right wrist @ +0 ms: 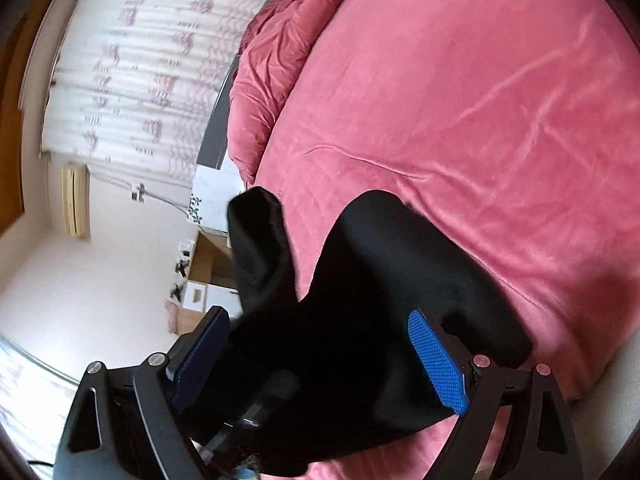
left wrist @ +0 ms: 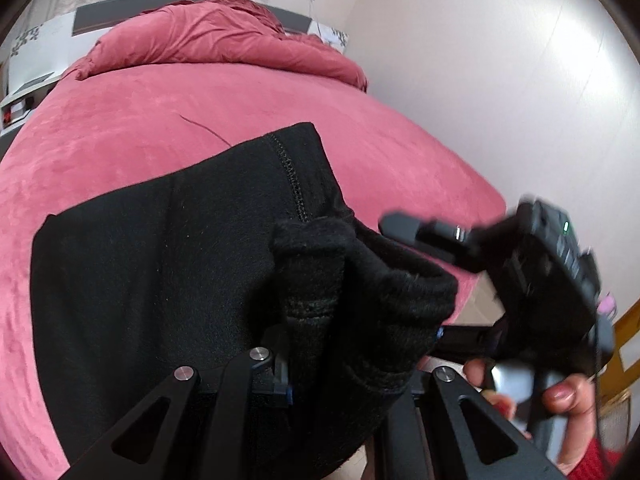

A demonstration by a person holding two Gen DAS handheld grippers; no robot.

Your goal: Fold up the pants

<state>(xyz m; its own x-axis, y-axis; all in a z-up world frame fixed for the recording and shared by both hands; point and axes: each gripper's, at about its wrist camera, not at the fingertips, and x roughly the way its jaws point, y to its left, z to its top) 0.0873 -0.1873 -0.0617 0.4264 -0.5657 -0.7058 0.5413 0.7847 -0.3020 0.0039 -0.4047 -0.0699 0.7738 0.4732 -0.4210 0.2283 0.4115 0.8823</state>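
Nearest the lens, the left gripper [left wrist: 312, 320] has its jaws pinched tight on a bunched hem or waistband of the black pants [left wrist: 160, 272], the thick fleecy edge folded over between them. The rest of the cloth drapes away onto the red bed [left wrist: 120, 120], part lying flat, part lifted. Just to the right, a hand [left wrist: 572, 404] carries the right gripper [right wrist: 320, 360], blurred in the left view. From its own camera the jaws stand spread wide, blue pads [right wrist: 438, 364] either side of dark cloth, not pressing on it as far as I can tell.

This looks like an early step, getting the pants spread before the first fold. Doing it well means the right jaws should take a matching edge, not a loose middle layer, so both corners are held at the same level. Then pull gently apart to take out slack, and lower the cloth flat onto the open stretch of bed. Farther back, the rumpled duvet [left wrist: 208, 36] sits at the headboard; best keep clear of it.
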